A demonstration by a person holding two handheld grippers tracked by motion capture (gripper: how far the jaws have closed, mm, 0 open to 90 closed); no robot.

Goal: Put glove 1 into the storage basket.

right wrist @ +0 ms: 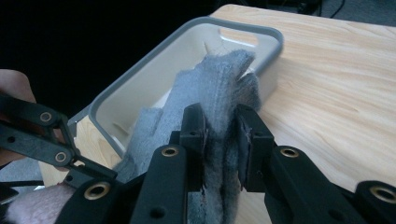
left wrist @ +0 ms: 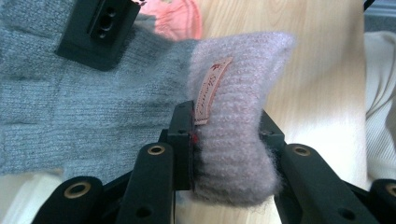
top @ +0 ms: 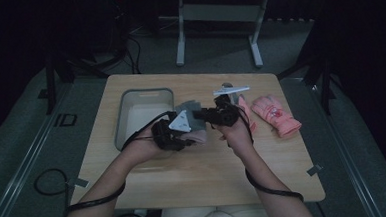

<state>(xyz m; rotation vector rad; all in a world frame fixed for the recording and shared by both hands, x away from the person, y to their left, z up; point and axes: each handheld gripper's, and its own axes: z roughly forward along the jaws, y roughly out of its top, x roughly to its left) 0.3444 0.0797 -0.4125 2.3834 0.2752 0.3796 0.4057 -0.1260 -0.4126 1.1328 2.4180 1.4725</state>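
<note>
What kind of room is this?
Probably a recording studio or lab, not a home: a lone light wooden table between metal rails, black cables on the grey floor, dark surroundings, and a white desk frame behind.

Grey knit glove (left wrist: 84,107) with fuzzy mauve cuff (left wrist: 238,135); pink gloves (top: 276,113); grey-rimmed white bin (right wrist: 187,56).

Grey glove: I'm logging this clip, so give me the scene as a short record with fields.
held thing: grey glove with a pinkish fuzzy cuff
left gripper: shut on the cuff
right gripper: shut on the glove's finger end
glove's place: stretched between both grippers, above the table
bin: grey, beside the glove
other things: pink glove lying on the table
</note>
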